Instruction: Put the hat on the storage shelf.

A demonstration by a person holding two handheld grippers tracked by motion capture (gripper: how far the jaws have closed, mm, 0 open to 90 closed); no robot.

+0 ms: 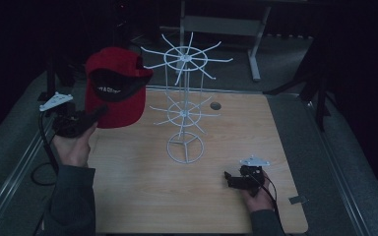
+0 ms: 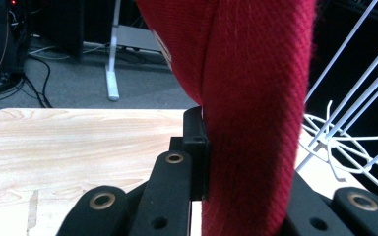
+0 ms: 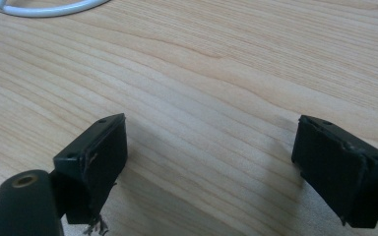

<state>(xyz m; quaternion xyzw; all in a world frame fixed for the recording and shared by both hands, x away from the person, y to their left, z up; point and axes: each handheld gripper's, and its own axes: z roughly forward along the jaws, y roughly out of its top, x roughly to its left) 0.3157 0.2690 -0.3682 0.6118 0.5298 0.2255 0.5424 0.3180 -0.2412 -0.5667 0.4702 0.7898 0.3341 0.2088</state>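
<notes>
A red cap (image 1: 114,88) hangs in the air above the table's far left corner, held up by its brim, with the black underside of the crown opening turned toward the camera in the high view. A white-lettered label shows inside it, too small to read. In the left gripper view the cap's red fabric (image 2: 248,118) runs down between the two black jaws, which are pressed tight against it — the left gripper (image 1: 86,119) is pinching the cap's edge. The person's left hand (image 1: 73,147) grips that tool from below, a grey sleeve trailing toward the bottom of the high view.

Just to the right of the cap stands a white wire display rack (image 1: 184,105) — two tiers of radiating hooks on a central post, set on a ring base on the wooden table (image 1: 142,196). The cap's brim sits close to the upper tier's hooks; whether it touches one cannot be told. In the left gripper view the rack's wire arms (image 2: 342,135) appear at the right.

The right gripper (image 1: 232,180) rests low over the table's near right part, well apart from the rack, held in the right hand (image 1: 256,194). In the right gripper view its jaws stand spread wide over bare wood grain (image 3: 216,73), nothing between them, with a curve of the rack's base ring (image 3: 49,9) at the top edge.
</notes>
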